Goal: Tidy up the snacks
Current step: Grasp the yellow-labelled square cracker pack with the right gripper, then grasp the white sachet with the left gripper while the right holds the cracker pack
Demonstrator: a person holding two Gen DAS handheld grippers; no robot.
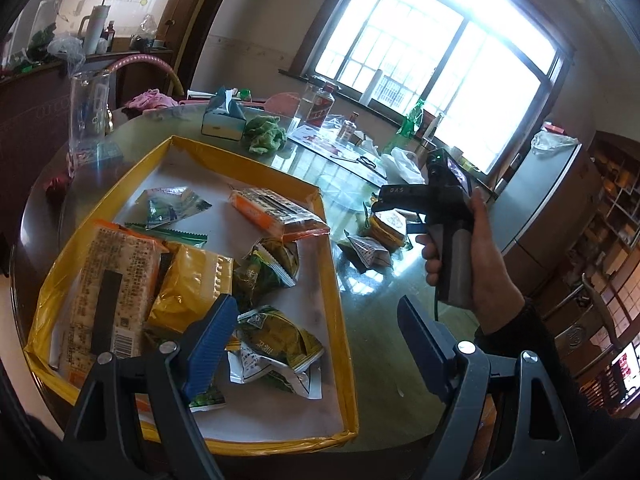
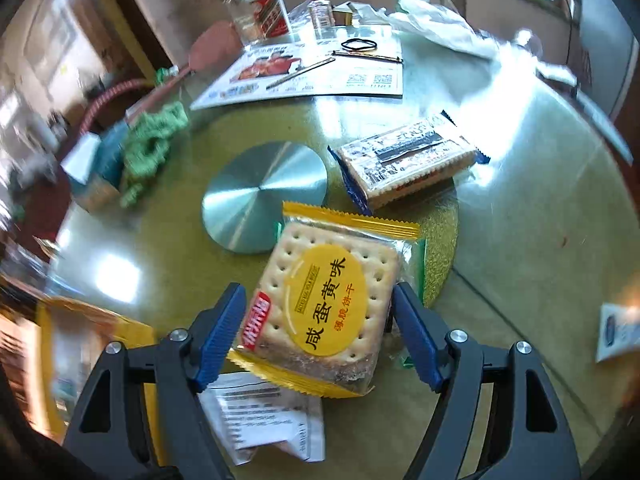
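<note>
The right gripper [image 2: 318, 338] hangs over the glass table [image 2: 520, 280], its blue jaws spread wide on either side of a yellow cracker packet [image 2: 320, 304]; whether the pads touch the wrapper cannot be told, though they do not appear to press on it. The packet lies flat, just beside a round metal disc [image 2: 260, 196], with a blue-edged cracker packet [image 2: 404, 164] behind it and a white-backed wrapper [image 2: 268, 416] partly under its near edge. It looks light, its film slick and crinkly, and the crackers inside stiff but brittle, so a hard squeeze would likely crack them. The safest hold seems to be across the two long flat sides, gently, or on the crimped seam. The left gripper [image 1: 316, 340], jaws apart and holding nothing, hovers at the near edge of the yellow tray [image 1: 340, 320] where other snacks [image 1: 272, 344] already lie
</note>
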